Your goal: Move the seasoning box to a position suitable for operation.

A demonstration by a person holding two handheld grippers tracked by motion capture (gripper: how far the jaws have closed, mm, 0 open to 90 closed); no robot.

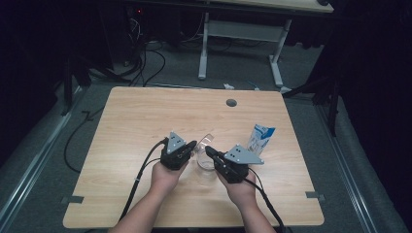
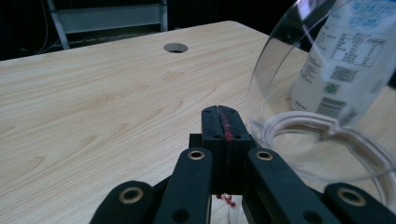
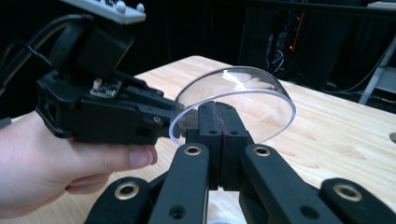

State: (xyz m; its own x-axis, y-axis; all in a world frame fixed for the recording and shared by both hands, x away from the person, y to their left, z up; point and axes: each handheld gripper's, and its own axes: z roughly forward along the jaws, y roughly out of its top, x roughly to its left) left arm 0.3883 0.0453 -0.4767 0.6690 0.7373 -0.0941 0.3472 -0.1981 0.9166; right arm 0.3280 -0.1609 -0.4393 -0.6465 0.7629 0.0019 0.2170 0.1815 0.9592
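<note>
High view shows the two black hand-held grippers meeting just below the middle of the frame over a pale wooden table [image 1: 145,121], the left gripper [image 1: 193,144] and the right gripper [image 1: 209,150] each pointing at a clear, round plastic container [image 1: 206,162]. Its clear domed plastic lid [image 3: 236,100] stands tilted up off the rim. In the left gripper view the jaws are pressed together, and whether they pinch the lid's edge cannot be told; the container's white rim [image 2: 327,140] lies at the lower right. In the right gripper view the jaws are likewise closed, seemingly nipping the near edge of the lid in mid-frame. A blue-and-white printed pouch [image 1: 260,138] stands right of centre in the high view, just beyond the right gripper. By this showing the opening is under way: the lid is raised but not yet set aside, and the pouch appears untouched.
</note>
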